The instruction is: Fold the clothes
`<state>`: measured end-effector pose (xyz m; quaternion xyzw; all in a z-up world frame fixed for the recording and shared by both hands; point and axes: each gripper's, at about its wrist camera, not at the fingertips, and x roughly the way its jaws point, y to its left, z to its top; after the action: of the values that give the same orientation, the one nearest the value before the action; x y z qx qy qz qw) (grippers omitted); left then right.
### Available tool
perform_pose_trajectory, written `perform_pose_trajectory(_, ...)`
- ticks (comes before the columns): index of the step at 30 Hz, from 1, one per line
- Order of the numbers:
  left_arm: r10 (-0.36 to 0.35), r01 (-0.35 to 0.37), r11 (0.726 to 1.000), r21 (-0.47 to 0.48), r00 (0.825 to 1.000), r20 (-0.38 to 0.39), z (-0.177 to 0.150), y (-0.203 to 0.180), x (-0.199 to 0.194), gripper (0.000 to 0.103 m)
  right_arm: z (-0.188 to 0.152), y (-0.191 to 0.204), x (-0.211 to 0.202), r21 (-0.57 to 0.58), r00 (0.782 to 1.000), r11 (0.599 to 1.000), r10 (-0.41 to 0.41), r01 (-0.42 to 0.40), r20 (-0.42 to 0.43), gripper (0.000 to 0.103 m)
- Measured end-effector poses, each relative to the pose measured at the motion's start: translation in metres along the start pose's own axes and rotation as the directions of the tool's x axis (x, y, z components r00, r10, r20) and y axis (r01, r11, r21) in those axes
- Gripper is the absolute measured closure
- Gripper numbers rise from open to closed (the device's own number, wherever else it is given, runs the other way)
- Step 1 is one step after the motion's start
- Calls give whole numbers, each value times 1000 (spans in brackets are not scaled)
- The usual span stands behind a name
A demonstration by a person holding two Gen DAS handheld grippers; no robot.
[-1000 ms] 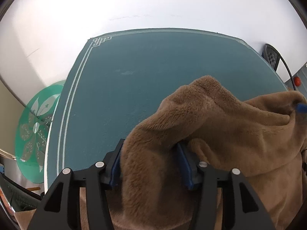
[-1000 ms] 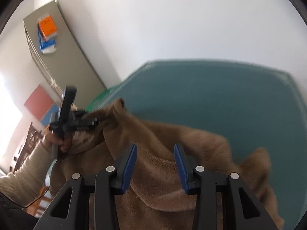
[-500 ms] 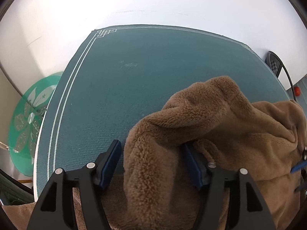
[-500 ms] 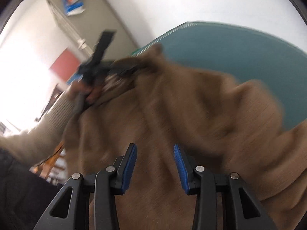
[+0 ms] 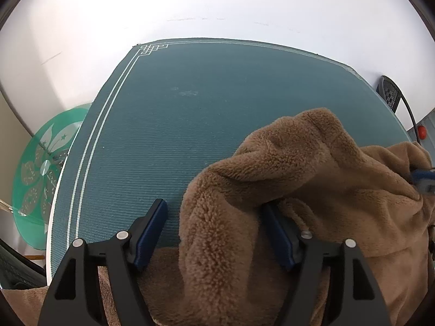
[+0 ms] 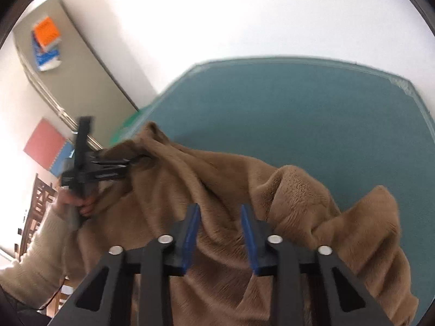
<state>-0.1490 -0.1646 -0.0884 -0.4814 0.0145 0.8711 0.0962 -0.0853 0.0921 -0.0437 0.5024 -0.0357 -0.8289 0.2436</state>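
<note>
A brown fleece garment [image 5: 312, 190] lies bunched on the teal table mat [image 5: 190, 125]. My left gripper [image 5: 217, 231] has its jaws wide apart, with a thick ridge of fleece standing between them against the right finger; the left pad is bare. In the right wrist view the garment [image 6: 217, 179] hangs in folds over the mat [image 6: 299, 108]. My right gripper [image 6: 220, 233] is narrowly parted with fleece between its blue pads. The left gripper [image 6: 92, 168] shows there at the garment's far left edge, held in a hand.
A green glass round table [image 5: 43, 174] stands left of the mat. A black fan [image 5: 391, 95] and a red knob [image 5: 422, 131] are at the far right. A beige cabinet [image 6: 68, 62] with an orange box stands by the white wall.
The left gripper's jaws have spread wider and its left pad now stands clear of the fleece. The right gripper swung about and has steadied, with the garment lower over the mat.
</note>
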Motion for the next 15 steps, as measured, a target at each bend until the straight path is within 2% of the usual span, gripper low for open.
perform_pose_trajectory(1, -2, 2, 1000, 0, 1000, 2, 0, 1, 0, 27, 1, -3, 10, 14, 999, 1000, -23, 23, -28, 73)
perform_pose_trajectory(4, -7, 7, 1000, 2, 1000, 7, -1, 2, -1, 26, -2, -6, 22, 9, 991, 992, -126, 126, -48, 73)
perform_pose_trajectory(5, -8, 7, 1000, 3, 1000, 8, -2, 3, -1, 25, -2, -7, 23, 2, 989, 990, -138, 138, -52, 73)
perform_pose_trajectory(10, -9, 9, 1000, 8, 1000, 12, -1, 7, 0, 24, -5, 12, 29, -142, 965, 961, -249, 236, -81, 73)
perform_pose_trajectory(15, -7, 7, 1000, 13, 1000, 13, -2, 18, -1, 24, -5, 19, 32, -193, 954, 942, -291, 274, -69, 73)
